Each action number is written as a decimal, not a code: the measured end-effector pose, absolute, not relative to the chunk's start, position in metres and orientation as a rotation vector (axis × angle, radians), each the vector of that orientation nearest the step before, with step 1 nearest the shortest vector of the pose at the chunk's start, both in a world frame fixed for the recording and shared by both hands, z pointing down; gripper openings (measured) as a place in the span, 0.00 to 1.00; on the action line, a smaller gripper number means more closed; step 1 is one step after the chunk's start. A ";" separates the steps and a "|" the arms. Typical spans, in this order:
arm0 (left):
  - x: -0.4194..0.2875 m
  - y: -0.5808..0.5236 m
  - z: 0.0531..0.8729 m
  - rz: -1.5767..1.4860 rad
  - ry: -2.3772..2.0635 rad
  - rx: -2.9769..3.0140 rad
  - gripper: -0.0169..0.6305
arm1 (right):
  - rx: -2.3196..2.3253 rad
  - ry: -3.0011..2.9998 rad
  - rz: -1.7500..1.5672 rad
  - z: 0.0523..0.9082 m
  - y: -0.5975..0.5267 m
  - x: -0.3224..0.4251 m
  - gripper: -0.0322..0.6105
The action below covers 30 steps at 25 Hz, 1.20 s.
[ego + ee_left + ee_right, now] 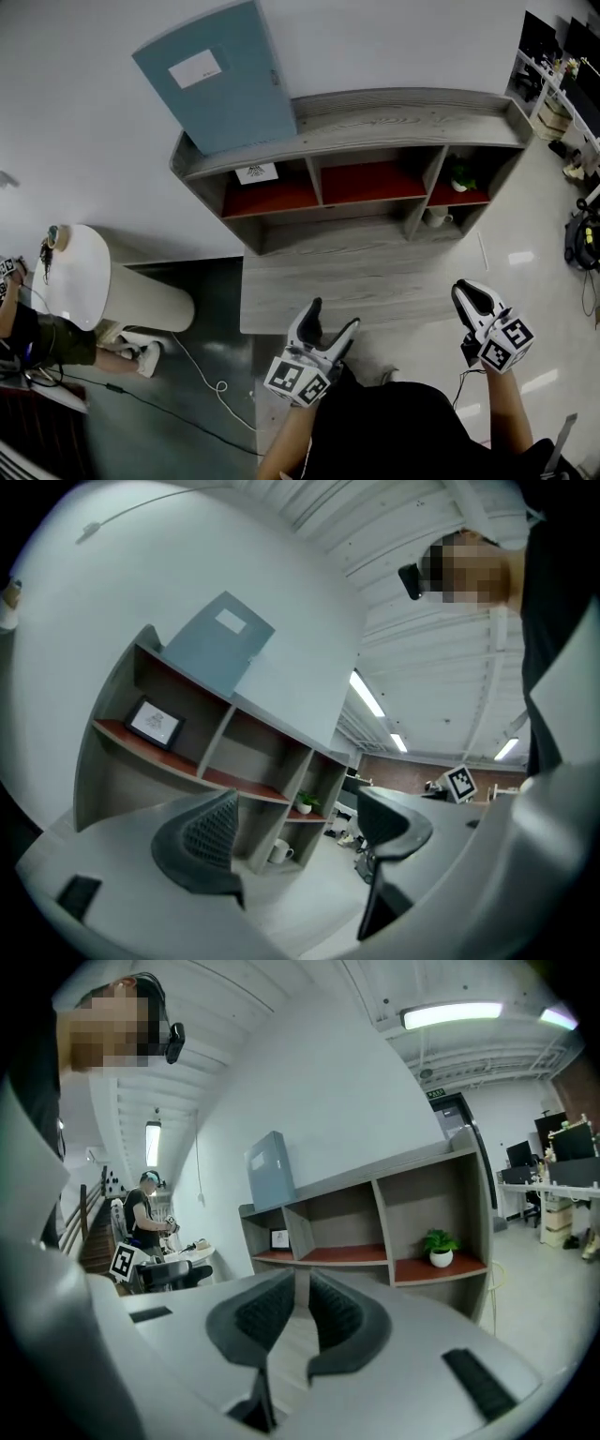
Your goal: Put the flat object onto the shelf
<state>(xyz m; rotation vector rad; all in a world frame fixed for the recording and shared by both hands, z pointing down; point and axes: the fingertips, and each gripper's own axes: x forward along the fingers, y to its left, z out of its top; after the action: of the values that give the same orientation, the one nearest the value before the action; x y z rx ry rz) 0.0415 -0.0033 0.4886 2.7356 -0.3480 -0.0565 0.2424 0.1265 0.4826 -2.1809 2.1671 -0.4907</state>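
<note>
Head view: a flat blue folder [217, 75] with a white label stands tilted on top of the grey wooden shelf [394, 112] with red compartment floors, at the shelf's left end, leaning back on the white wall. Both tongs hang in front of the shelf, well apart from it. The left tongs [334, 315] gape wide and empty; the right tongs [466, 292] look drawn together.

Left gripper view: the left tongs [298, 803] stand wide apart with nothing between them. The folder [217, 649] rests on the shelf [187, 761] top.

Right gripper view: the right tongs [302, 1283] are all but closed, with only a thin slit between the pads, and hold nothing. The folder [270, 1171] stands on the shelf [412, 1162] top at its left end.
</note>
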 end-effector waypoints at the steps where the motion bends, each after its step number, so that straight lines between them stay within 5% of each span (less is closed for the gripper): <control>1: 0.050 0.015 0.491 -0.030 -0.338 2.760 0.64 | -2.175 2.177 -0.468 0.483 0.142 0.245 0.12; 4: 0.067 0.064 0.499 -0.004 -0.352 2.783 0.56 | -2.178 2.203 -0.403 0.489 0.180 0.250 0.10; 6: 0.073 0.087 0.502 -0.033 -0.376 2.766 0.27 | -2.175 2.156 -0.422 0.496 0.197 0.258 0.09; 9: 0.077 0.111 0.504 -0.037 -0.405 2.756 0.26 | -2.207 2.053 -0.486 0.510 0.217 0.271 0.07; 12: 0.075 0.127 0.507 0.000 -0.430 2.784 0.15 | -2.254 1.985 -0.531 0.522 0.232 0.275 0.06; 17: 0.071 0.130 0.517 0.096 -0.555 2.822 0.07 | -2.280 1.986 -0.505 0.532 0.238 0.268 0.06; 30: 0.072 0.109 0.507 0.091 -0.606 2.867 0.06 | -2.341 2.014 -0.382 0.515 0.215 0.257 0.05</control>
<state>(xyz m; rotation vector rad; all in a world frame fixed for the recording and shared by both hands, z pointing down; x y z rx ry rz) 0.0719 0.1089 0.5067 2.8672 -0.6058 0.0914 0.2574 0.2145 0.5147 -2.3409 2.0142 -0.3820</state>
